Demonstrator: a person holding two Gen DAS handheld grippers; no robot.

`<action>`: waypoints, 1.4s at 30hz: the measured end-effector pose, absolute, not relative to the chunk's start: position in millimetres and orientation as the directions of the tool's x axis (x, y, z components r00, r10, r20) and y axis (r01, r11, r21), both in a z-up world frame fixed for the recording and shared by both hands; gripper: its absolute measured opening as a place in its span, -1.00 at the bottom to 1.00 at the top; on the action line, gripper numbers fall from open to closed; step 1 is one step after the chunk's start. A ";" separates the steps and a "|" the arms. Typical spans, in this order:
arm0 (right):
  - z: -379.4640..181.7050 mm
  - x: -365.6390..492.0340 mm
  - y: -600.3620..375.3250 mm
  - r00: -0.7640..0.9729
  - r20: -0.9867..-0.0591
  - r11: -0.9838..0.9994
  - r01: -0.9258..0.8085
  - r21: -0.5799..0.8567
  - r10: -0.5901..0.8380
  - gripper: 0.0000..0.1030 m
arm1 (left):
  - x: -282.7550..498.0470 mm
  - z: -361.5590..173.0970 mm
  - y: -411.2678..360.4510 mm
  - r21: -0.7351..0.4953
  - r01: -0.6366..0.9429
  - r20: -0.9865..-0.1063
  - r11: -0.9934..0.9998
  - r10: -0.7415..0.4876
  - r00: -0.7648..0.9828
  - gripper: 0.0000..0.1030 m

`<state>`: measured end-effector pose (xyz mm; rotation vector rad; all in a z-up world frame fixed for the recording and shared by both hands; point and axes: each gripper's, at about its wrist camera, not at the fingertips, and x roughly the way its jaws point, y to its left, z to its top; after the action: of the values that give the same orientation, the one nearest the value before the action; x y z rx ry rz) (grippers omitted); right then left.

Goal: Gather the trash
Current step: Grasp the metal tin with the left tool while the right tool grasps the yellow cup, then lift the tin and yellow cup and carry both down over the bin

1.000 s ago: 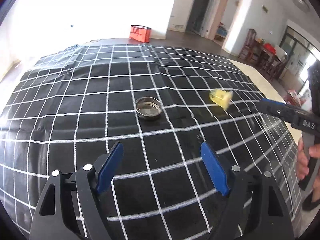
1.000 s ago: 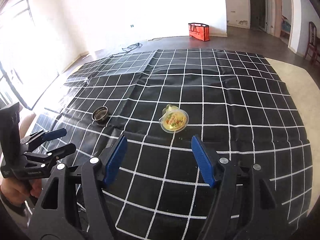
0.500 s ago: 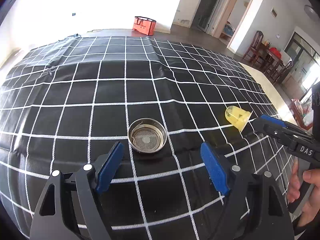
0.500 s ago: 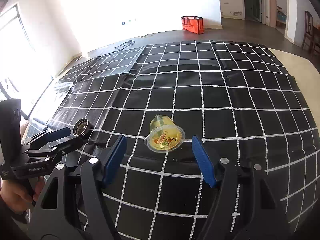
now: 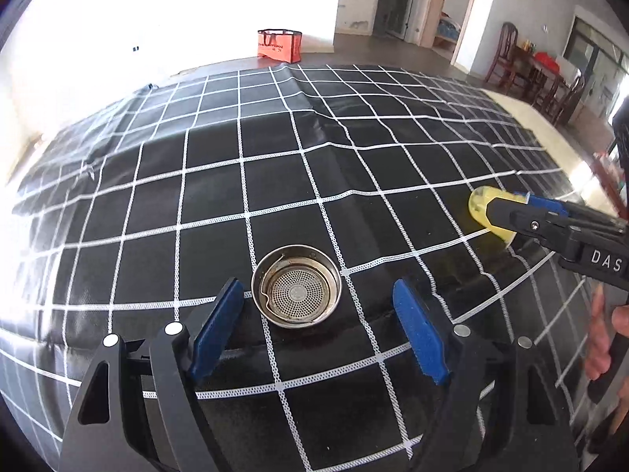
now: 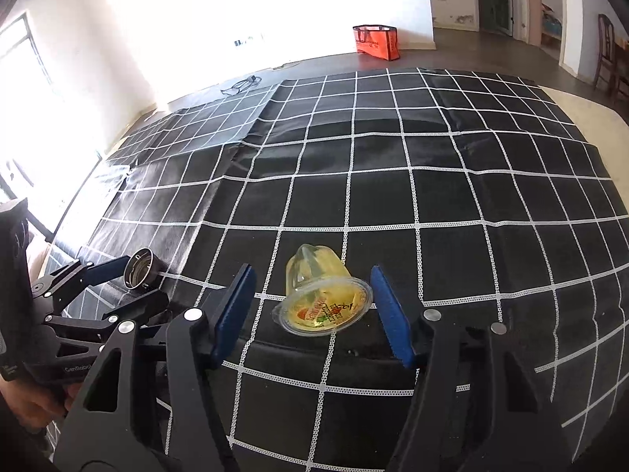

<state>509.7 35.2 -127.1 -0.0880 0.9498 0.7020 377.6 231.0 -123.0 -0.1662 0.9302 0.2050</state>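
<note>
A round metal sink strainer [image 5: 297, 293] sits on the black checked cloth [image 5: 220, 204]. My left gripper [image 5: 316, 287] is open and low over the cloth, the strainer between its blue pads [image 5: 214, 330] with gaps on both sides. A yellow jelly cup [image 6: 322, 295] lies on its side, printed lid toward me. My right gripper [image 6: 312, 275] has the cup between its jaws, which are closing; the left pad [image 6: 232, 310] still stands clear of the cup. In the other views I see the left gripper [image 6: 129, 275] at the strainer [image 6: 141, 273] and the right gripper [image 5: 507, 216] at the cup [image 5: 481, 206].
The cloth has a raised fold [image 5: 326, 133] running back from the middle. Bare cream tabletop [image 6: 589, 110] shows at the right. An orange bag [image 5: 279, 45] stands on the floor behind, wooden chairs [image 5: 511, 51] at far right. A person's hand [image 5: 605, 338] holds the right gripper.
Both grippers came forward and down: the strainer now lies between the left pads, the cup between the right pads. The right jaws have narrowed.
</note>
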 end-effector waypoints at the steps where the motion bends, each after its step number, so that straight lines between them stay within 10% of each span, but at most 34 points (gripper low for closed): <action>1: -128.8 511.2 35.6 0.375 -0.773 0.777 -0.586 0.231 0.512 -0.06 | 377.8 -123.1 230.9 -0.056 -0.249 -0.805 0.967 0.104 0.584 0.46; 9: -133.5 513.7 37.9 0.371 -0.770 0.770 -0.594 0.232 0.518 -0.14 | 380.1 -122.6 232.8 0.004 -0.291 -0.799 0.957 0.177 0.574 -0.17; 42: -69.1 398.4 19.9 0.326 -0.784 0.715 -0.669 0.203 0.528 -0.16 | 269.2 -59.8 189.9 -0.079 -0.296 -0.783 0.952 0.125 0.609 -0.17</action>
<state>398.4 19.9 -69.1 -0.1685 0.9569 0.7895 269.2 189.9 -59.8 -0.2085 0.8845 0.2449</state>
